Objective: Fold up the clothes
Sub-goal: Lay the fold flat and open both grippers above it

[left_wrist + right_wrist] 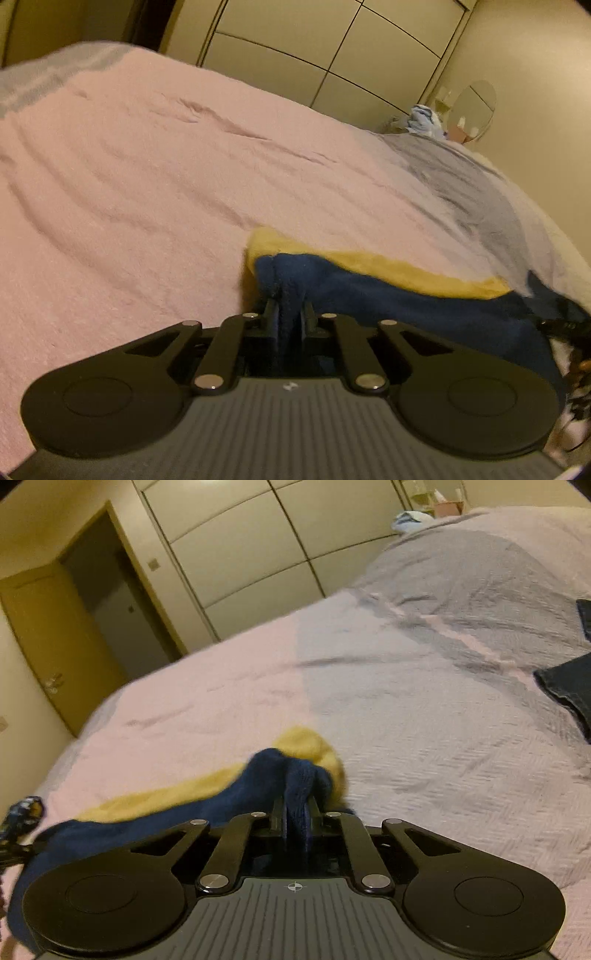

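Note:
A navy-and-yellow knitted garment point(388, 295) lies stretched over the pink bedspread point(129, 184). My left gripper point(290, 310) is shut on the garment's left end, navy cloth pinched between its fingers. In the right wrist view the same garment point(192, 805) runs off to the left, and my right gripper point(295, 808) is shut on its other end, with a bunch of navy knit and a yellow fold just ahead of the fingertips. The other gripper's tip point(565, 325) shows at the right edge of the left wrist view.
A grey blanket point(461, 609) covers the far part of the bed. Dark denim clothing point(569, 690) lies at the right edge. A bundle of pale blue cloth point(423, 118) sits by an oval mirror point(474, 107). Wardrobe doors point(240, 546) and a doorway point(107, 602) stand beyond.

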Tool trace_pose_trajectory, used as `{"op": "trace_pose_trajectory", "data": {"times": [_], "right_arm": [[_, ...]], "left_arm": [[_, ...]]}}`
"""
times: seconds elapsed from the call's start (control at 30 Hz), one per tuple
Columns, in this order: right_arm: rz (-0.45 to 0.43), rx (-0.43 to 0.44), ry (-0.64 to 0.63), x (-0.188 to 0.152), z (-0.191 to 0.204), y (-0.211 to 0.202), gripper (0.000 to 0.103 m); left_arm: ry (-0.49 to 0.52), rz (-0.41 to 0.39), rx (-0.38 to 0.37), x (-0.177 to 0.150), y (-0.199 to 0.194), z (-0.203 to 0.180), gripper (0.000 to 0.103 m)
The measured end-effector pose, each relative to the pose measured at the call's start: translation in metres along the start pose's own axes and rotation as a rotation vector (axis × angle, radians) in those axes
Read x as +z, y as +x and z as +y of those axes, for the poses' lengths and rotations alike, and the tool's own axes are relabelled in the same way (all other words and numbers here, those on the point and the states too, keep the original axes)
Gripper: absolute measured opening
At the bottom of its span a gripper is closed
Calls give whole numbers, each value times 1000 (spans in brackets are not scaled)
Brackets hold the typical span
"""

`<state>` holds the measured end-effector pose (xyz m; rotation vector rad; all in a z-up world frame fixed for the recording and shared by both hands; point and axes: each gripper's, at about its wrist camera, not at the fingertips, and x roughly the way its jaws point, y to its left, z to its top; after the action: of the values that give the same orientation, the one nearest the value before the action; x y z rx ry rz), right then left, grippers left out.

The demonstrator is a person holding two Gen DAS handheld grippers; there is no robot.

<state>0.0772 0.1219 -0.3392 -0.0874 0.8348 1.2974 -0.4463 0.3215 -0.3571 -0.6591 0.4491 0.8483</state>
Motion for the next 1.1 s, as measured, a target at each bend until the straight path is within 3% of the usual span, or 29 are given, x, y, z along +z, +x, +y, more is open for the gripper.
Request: {"op": "trace_pose_trajectory", "data": {"times": [0.13, 0.2, 0.37, 0.47, 0.53, 0.57, 0.6, 0.63, 0.67, 0.77, 0.83, 0.93, 0.97, 1.0, 1.1], "right_arm": [[4, -20, -11, 4, 4, -7, 17], [7, -29, -15, 6, 6, -13, 53], [-13, -2, -17, 24, 11, -19, 60], [14, 13, -3, 39, 13, 4, 62], [55, 9, -11, 42, 17, 23, 62], [77, 5, -20, 43, 19, 33, 62], [91, 1, -29, 43, 21, 41, 55], [94, 6, -42, 42, 22, 47, 40], [91, 15, -57, 43, 23, 50, 25], [8, 36, -99, 44, 25, 49, 21], [-35, 33, -94, 42, 20, 49, 21], [30, -49, -85, 33, 15, 69, 29], [60, -72, -86, 30, 15, 75, 43], [60, -102, -90, 29, 16, 75, 56], [-25, -191, -118, 28, 26, 51, 64]], "left_arm": [[-29, -18, -23, 16, -5, 1, 18], [-46, -26, -37, 24, -7, 1, 24], [-90, -45, -71, 46, -14, 1, 53], [-89, 9, -50, 63, 12, 0, 59], [-89, 96, -17, 68, 39, 0, 56], [-80, 133, -5, 68, 53, 0, 43], [-62, 148, 0, 66, 61, -2, 31], [-42, 154, 4, 63, 68, -3, 13], [-21, 123, -3, 60, 66, -5, 8], [43, -30, -24, 51, 48, -11, 7], [44, -82, -14, 46, 42, -10, 8], [60, 4, 68, 39, 59, -11, 15], [84, 31, 109, 38, 64, -14, 20], [103, 24, 139, 38, 62, -18, 21], [155, -82, 275, 41, 34, -37, 24]]}}
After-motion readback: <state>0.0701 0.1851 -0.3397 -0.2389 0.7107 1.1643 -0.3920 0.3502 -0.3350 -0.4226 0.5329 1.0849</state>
